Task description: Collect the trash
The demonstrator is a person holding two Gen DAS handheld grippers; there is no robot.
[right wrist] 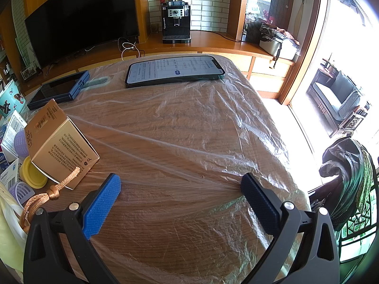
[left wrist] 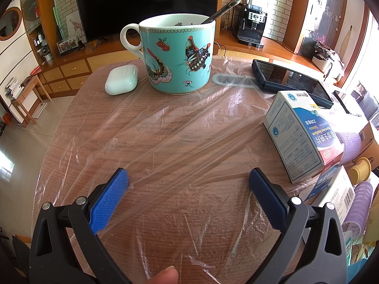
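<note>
Both claws hover low over the wooden table (right wrist: 189, 123), each spread wide with nothing between its pads: the left gripper (left wrist: 188, 177) and the right gripper (right wrist: 181, 182). Crinkled clear plastic film (left wrist: 180, 137) lies spread across the tabletop beneath them. Far left stands a butterfly mug (left wrist: 175, 54) beside a white earbud case (left wrist: 121, 79); to the right lies a medicine box (left wrist: 298, 132). A gold carton (right wrist: 59, 144) sits left of the right claw, a lit phone (right wrist: 175, 71) far behind.

Right tool (right wrist: 181, 185): we see its jaws wide apart above the plastic wrap (right wrist: 189, 123).
Phone (right wrist: 175, 71): at the bench's (right wrist: 165, 224) far edge.
Gold box (right wrist: 59, 146): left edge.
</note>
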